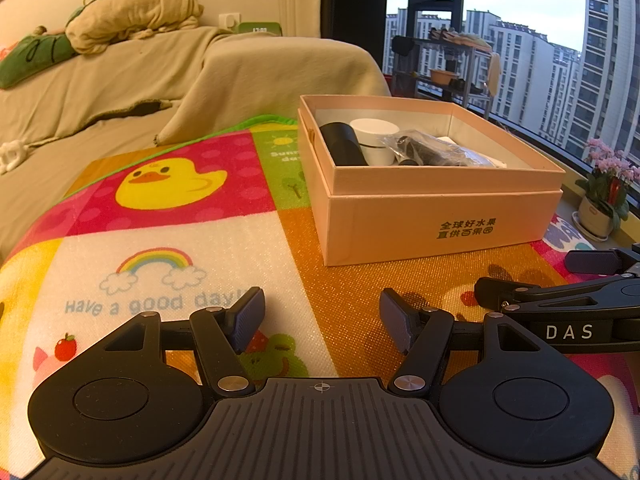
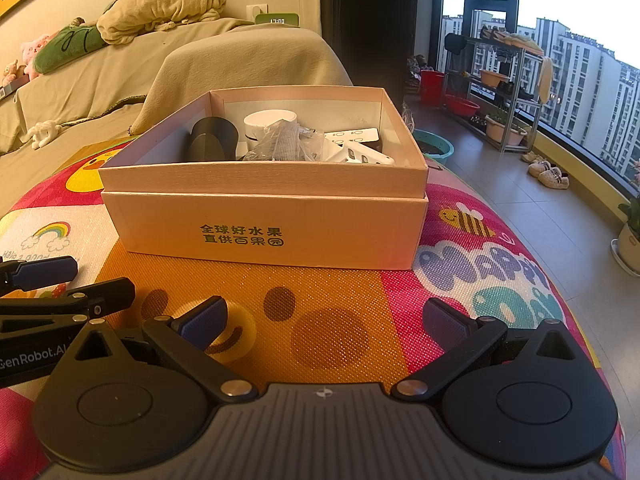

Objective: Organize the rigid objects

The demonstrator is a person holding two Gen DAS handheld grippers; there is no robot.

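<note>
Both tools idling open, empty: left tool, right tool. Box ahead holding black cylinder, white jar: rigid, light, smooth; grip across sides.

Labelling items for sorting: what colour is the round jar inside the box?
White jar, beside a black cylinder; clearest in the right wrist view.

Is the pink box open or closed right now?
Open. The box has no lid on top, and the white jar inside shows.

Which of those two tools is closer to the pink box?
Right tool, I'd judge: it faces the pink box squarely, jaws open. The left tool sits beside it, the box off to its right.
</note>
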